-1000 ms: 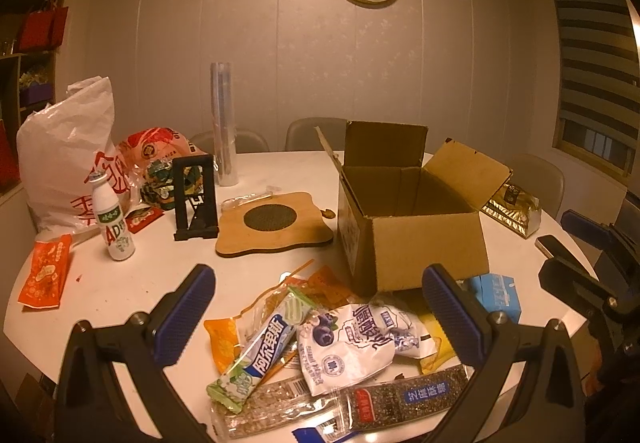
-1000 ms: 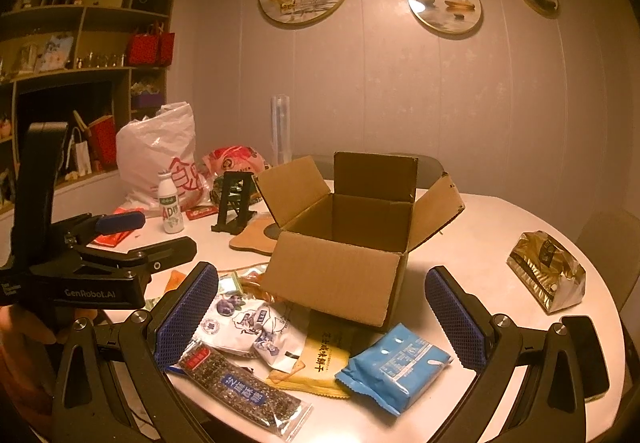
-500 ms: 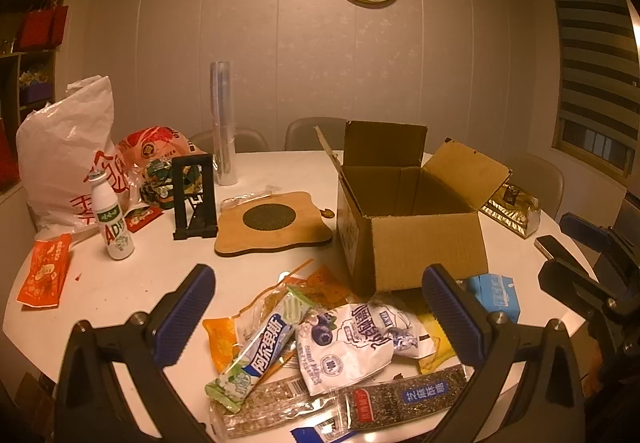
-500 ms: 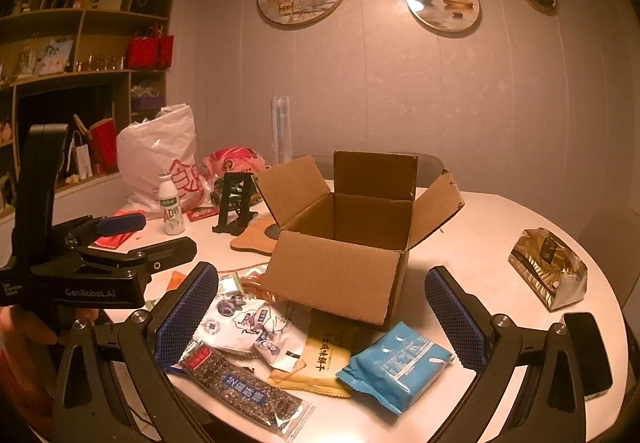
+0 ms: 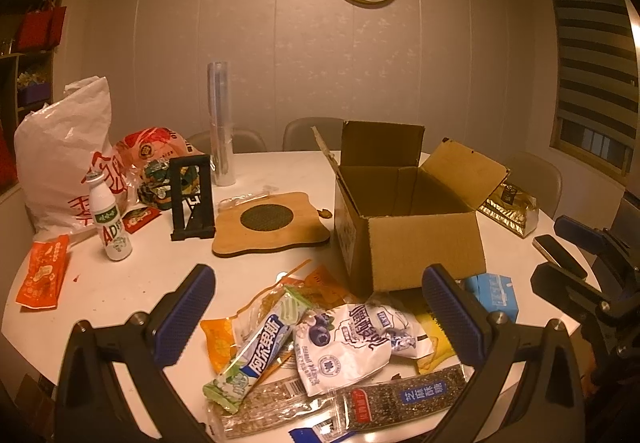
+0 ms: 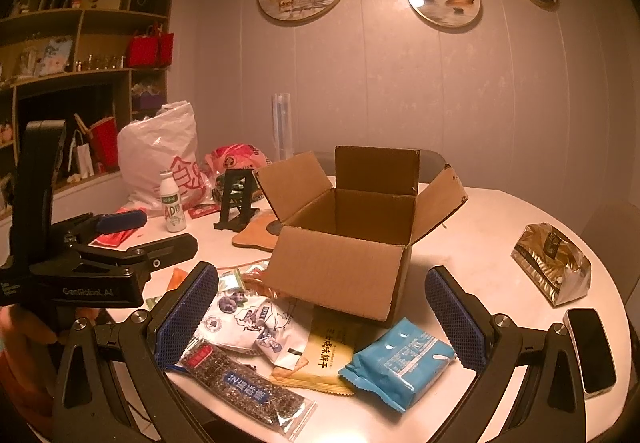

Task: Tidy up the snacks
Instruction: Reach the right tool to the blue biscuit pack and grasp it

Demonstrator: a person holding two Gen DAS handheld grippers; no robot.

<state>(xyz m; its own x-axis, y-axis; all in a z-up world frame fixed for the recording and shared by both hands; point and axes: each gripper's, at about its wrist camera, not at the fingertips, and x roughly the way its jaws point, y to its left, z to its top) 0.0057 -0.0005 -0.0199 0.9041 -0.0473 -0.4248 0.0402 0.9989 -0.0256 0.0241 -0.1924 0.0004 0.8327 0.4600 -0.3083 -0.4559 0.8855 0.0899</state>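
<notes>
Brown corrugated cardboard box (image 6: pixel 352 243), flaps standing open, interior showing nothing: sitting near the middle of the round white table (image 5: pixel 132 275), toward its near edge.

Snack pile, lying between the box and the table's near edge:
- white crinkled pouch with a blueberry print (image 5: pixel 348 343), resting on top of the heap;
- green-and-white long bar wrapper (image 5: pixel 260 347), lying diagonally, its long axis running from near-left up toward the box;
- dark seeded bar in clear film with a blue label (image 6: pixel 244 387), lying along the near edge;
- yellow flat packet with dark lettering (image 6: pixel 328 359), partly tucked under the box's front flap;
- light blue sealed pack (image 6: pixel 396 363), lying just right of the yellow packet.

Left gripper (image 5: pixel 316 319): hovering above the pile, blue-padded fingers spread wide, gripping nothing. The blueberry pouch is sitting almost directly below and between its fingers.

Right gripper (image 6: pixel 320 319): likewise hovering, fingers wide apart and empty, with the yellow packet and light blue pack lying below and ahead.

Judgement: sorting is only starting. The left gripper is sitting nearer the pouch and bar wrapper, the right nearer the blue pack. The box lies straight ahead of both.
</notes>
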